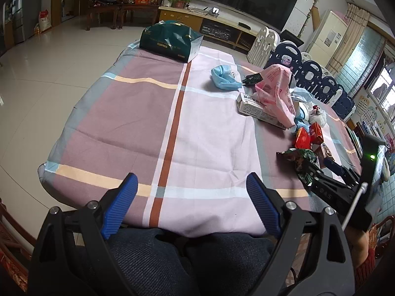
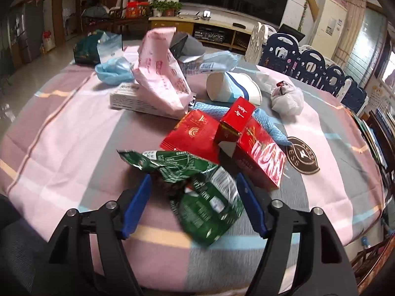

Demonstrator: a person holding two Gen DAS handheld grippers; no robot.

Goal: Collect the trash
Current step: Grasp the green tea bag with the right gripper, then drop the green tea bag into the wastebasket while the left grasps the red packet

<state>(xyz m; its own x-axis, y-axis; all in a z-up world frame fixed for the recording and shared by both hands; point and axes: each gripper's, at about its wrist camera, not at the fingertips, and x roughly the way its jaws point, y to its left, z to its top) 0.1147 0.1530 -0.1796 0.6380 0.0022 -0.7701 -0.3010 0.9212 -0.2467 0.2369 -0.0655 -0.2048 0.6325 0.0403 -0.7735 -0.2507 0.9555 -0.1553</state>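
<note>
Hand-held gripper (image 2: pixel 193 204) astride green wrapper (image 2: pixel 197 192)

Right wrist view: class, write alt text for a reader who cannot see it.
An open right gripper straddles a crumpled green wrapper on a checked tablecloth. Behind lie red boxes, a pink plastic bag, a tipped paper cup and a white carton.

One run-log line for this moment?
left gripper: open, empty | right gripper: open, astride green wrapper | trash pile: on table

Plaid-clothed table (image 1: pixel 138 128) — wrappers (image 2: pixel 197 187), cartons (image 2: pixel 259 157), cup (image 2: pixel 229 88).
</note>
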